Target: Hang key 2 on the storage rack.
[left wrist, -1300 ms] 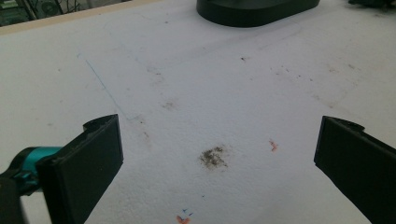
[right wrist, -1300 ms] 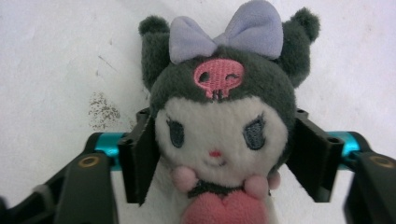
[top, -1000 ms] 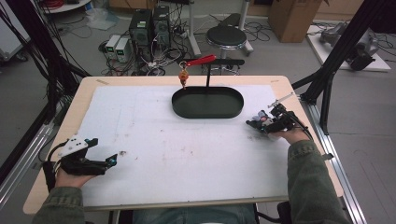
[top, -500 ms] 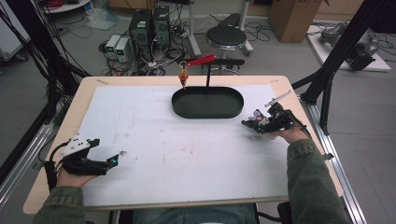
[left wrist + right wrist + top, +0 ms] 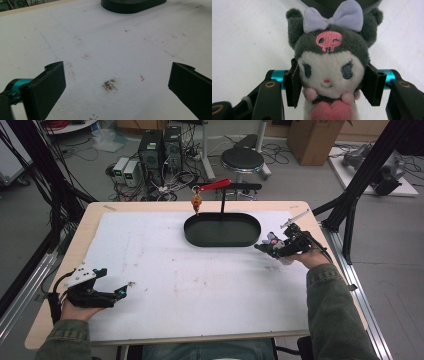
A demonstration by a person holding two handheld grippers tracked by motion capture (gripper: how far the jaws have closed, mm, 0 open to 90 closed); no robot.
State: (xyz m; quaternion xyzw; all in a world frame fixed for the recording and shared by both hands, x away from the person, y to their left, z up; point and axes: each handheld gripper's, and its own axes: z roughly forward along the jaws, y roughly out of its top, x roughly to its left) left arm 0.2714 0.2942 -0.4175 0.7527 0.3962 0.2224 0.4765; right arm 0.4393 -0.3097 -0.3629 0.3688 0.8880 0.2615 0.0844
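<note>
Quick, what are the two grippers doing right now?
Left gripper: open, holding nothing.
Right gripper: closed on the plush toy.

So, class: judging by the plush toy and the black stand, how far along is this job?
Done: the right tongs are shut on the plush toy, held beside the stand's black tray. In hand: carrying it. Left: probably setting it on the stand, where another charm hangs. The left tongs are open over the mat.

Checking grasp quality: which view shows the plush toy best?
The right gripper view: the plush toy faces the camera, clamped between the jaws of the right hand-held gripper. The high view shows a small patch; the left gripper view, the mat.
</note>
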